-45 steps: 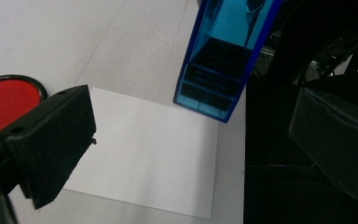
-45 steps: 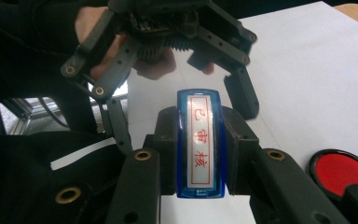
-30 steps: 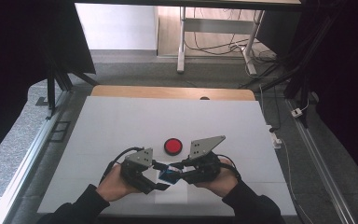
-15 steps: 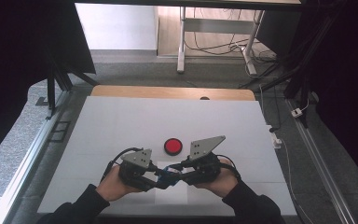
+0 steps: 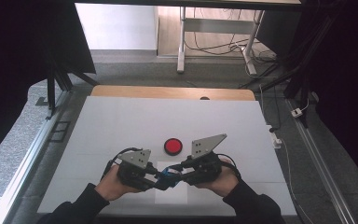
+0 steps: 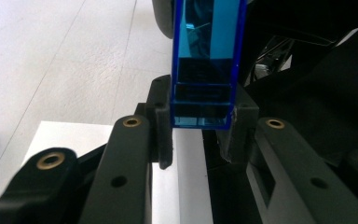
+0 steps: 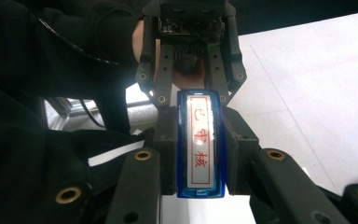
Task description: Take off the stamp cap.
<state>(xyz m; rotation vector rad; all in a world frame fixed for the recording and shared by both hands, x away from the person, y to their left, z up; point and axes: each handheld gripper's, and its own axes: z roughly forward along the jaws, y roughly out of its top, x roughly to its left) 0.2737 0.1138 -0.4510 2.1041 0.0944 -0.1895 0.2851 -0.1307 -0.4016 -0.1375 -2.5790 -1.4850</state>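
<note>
The high view looks forward and down from above the person's side onto the white table (image 5: 121, 121), with floor and desk legs beyond its far edge. The left gripper view sits very close behind its own jaws, facing along them at a blue stamp (image 6: 204, 60) and low across the tabletop. The right gripper view, equally close, faces the opposite gripper. All three views share that stamp (image 5: 168, 176) (image 7: 200, 144) between the grippers.

Blue stamp (image 7: 200, 144) clamped level; probably airborne.
</note>
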